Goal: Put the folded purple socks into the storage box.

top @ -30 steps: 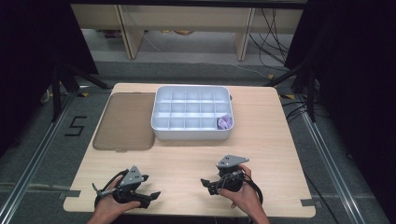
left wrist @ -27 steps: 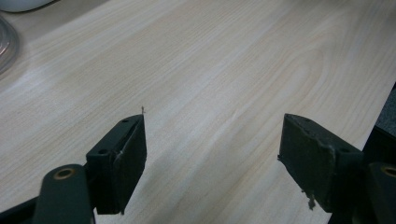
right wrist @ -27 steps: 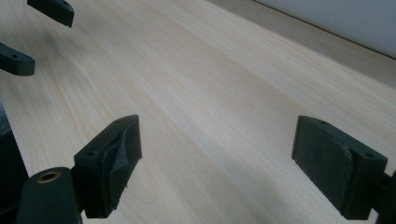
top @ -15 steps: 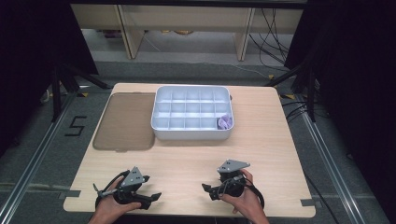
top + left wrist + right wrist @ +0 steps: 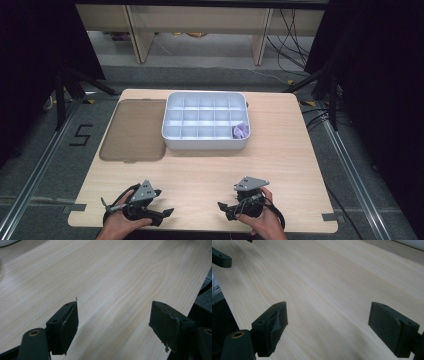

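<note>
Left gripper (image 5: 167,213) is held low at the table's (image 5: 280,165) near edge on the left, jaws spread wide with bare wood between them (image 5: 113,317); nothing is gripped. Right gripper (image 5: 222,207) is held at the near edge right of centre, jaws likewise wide apart over bare wood (image 5: 328,323), nothing gripped; the two grippers are pointed toward each other with a gap of clear tabletop between. Nearest things are found well apart from both: a flat brown lid (image 5: 136,129) at the far left of the table, and just beside it to the right a white compartment tray (image 5: 205,144). A small purple item (image 5: 241,131) is seen in the tray's near-right corner compartment; its kind cannot be made out at this size. The tray lies well ahead of both grippers, nearer the far edge. Both hands (image 5: 117,226) are cut off by the bottom of the high view. In the left gripper view the table's edge is seen running close past the right-hand jaw. In the right gripper view the edge is seen at lower left, and a tip of the other gripper at upper left. A wide band of open wood is left between grippers and tray.
</note>
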Demonstrator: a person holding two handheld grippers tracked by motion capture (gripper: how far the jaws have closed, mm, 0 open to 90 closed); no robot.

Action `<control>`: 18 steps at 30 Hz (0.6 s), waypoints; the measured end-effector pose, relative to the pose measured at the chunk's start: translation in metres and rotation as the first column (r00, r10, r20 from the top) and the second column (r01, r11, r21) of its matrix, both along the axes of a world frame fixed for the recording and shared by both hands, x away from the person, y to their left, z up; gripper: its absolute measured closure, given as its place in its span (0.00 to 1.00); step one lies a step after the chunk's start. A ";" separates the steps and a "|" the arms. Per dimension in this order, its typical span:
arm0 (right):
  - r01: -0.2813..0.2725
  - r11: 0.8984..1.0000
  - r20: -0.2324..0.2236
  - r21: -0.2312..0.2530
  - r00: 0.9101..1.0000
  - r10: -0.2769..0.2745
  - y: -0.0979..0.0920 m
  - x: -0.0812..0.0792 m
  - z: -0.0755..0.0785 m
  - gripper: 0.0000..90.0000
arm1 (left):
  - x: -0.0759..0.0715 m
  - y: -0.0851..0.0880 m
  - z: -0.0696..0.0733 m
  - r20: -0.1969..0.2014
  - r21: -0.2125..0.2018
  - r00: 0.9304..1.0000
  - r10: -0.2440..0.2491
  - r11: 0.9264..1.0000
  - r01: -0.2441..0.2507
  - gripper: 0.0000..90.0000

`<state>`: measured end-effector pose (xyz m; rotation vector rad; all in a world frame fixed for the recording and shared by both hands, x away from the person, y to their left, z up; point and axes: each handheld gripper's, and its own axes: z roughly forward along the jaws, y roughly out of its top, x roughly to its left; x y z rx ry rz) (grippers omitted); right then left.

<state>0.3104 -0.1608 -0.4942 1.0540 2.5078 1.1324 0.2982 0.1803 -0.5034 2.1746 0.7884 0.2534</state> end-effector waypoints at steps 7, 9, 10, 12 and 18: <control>-0.006 1.000 -0.013 -0.002 1.000 0.006 -0.001 -0.001 -0.002 0.18 | 0.000 0.000 0.000 0.000 0.001 1.000 0.000 1.000 0.000 0.25; 0.001 1.000 -0.018 -0.002 1.000 -0.001 -0.001 -0.001 -0.002 0.18 | 0.000 0.000 0.000 0.001 0.001 1.000 0.000 1.000 0.000 0.25; 0.013 1.000 -0.001 -0.001 1.000 -0.013 -0.001 -0.001 -0.003 0.18 | 0.000 0.000 0.000 0.001 0.001 1.000 0.000 1.000 0.000 0.25; 0.011 1.000 -0.014 -0.003 1.000 -0.012 -0.001 -0.001 -0.003 0.18 | 0.000 -0.001 0.000 0.000 -0.008 1.000 0.005 1.000 -0.005 0.25; 0.018 1.000 -0.026 -0.002 1.000 -0.018 -0.002 -0.001 -0.003 0.18 | 0.000 0.000 0.000 0.001 0.004 1.000 0.000 1.000 0.000 0.25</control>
